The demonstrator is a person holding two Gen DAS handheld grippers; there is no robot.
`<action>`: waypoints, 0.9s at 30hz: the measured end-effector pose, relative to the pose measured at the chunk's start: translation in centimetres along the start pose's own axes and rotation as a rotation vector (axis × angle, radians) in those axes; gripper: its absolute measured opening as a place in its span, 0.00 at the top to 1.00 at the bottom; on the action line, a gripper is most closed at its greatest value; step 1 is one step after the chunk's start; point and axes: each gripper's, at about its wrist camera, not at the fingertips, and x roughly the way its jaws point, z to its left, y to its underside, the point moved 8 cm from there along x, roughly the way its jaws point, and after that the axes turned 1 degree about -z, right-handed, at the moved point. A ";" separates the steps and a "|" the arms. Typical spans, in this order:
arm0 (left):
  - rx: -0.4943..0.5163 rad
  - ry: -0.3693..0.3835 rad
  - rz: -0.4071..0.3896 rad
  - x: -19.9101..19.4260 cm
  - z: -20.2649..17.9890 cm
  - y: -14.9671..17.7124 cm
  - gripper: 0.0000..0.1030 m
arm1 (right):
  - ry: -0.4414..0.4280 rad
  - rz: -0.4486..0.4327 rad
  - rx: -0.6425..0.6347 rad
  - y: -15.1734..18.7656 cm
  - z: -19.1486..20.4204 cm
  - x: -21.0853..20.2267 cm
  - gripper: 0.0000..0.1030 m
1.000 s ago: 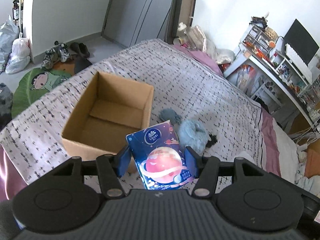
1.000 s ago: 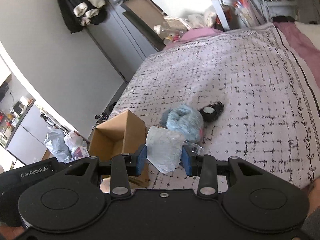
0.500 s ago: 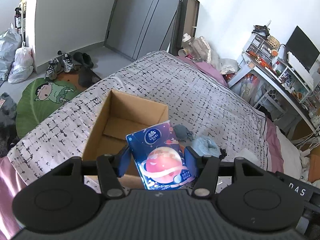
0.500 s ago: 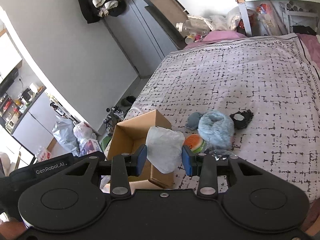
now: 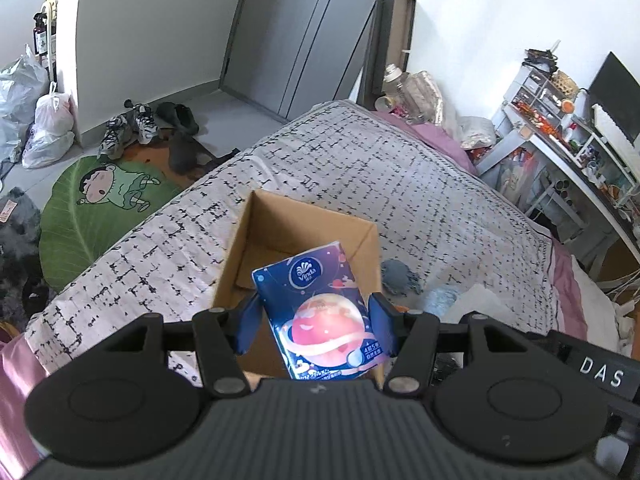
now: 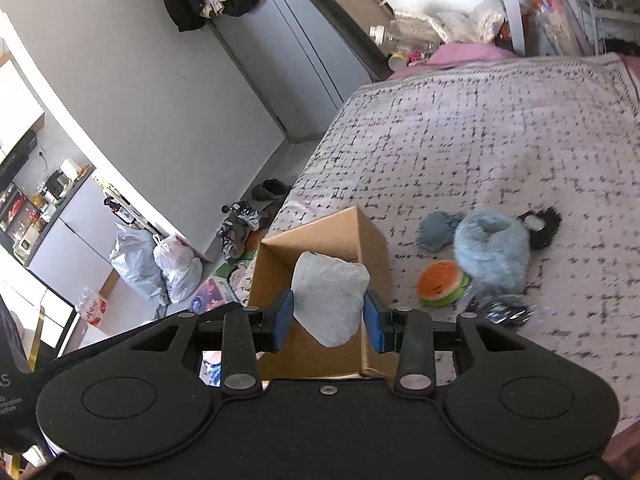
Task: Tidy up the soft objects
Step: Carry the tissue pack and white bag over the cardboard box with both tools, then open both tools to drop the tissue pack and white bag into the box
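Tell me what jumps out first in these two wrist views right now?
The blue tissue pack with its pink planet, clamped in the left gripper over the open cardboard box on the bed. The right gripper holds a pale plastic pouch above that box, and a fluffy blue toy lies beside it.

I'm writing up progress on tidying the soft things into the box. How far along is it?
Nothing shows in the part of the cardboard box that is in view. In hand: the left tongs grip a blue tissue pack and the right tongs grip a pale pouch, both over the box. Left on the bed: a blue fluffy toy, grey toy, watermelon toy, black furry piece.
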 end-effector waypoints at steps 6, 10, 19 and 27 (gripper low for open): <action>0.005 -0.026 0.027 1.8 1.6 -0.3 0.45 | -0.030 0.029 0.002 1.6 0.9 2.7 0.63; 0.012 -0.045 0.062 3.4 2.6 -0.1 0.45 | -0.037 0.057 -0.004 2.8 1.2 4.5 0.63; 0.033 -0.073 0.116 6.4 3.1 0.4 0.43 | 0.011 0.057 -0.031 3.3 0.7 6.3 0.63; -0.008 -0.107 0.124 6.8 3.6 -0.1 0.32 | 0.009 0.056 -0.045 3.3 0.1 7.1 0.62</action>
